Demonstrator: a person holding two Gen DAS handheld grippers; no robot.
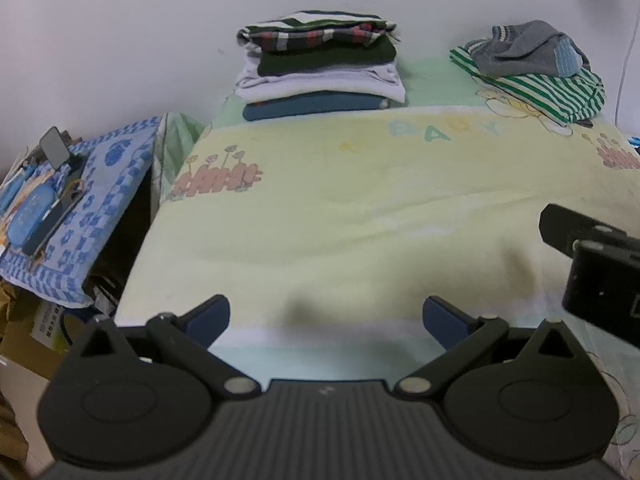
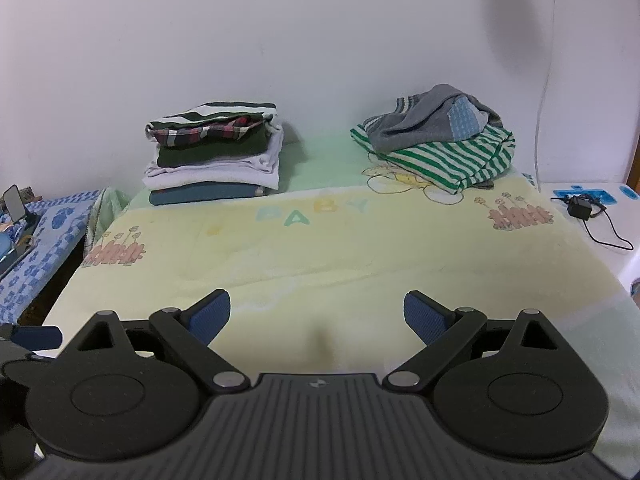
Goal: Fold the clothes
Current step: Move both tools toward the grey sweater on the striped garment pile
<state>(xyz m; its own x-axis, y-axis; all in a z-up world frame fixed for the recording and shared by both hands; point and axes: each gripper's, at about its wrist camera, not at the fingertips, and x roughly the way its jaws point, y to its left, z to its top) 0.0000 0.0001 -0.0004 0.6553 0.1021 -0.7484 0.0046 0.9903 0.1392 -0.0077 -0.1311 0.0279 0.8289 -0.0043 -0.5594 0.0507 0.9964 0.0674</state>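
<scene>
On the far left a blue flowery cloth (image 1: 116,184) covers a low stand, and a phone (image 1: 54,147) and a blue case (image 1: 30,210) sit on it. Next comes the bed with a yellow baby blanket (image 2: 320,248) spread flat. At the back, by the white wall (image 2: 280,40), is a neat stack of folded clothes (image 2: 214,152). To its right lies a messy pile, a grey top (image 2: 432,116) on a green striped shirt (image 2: 452,160). Far right, a black charger (image 2: 579,207) rests on a white surface. The left gripper (image 1: 326,316) and right gripper (image 2: 318,314) are both spread wide, holding nothing, low over the near blanket
</scene>
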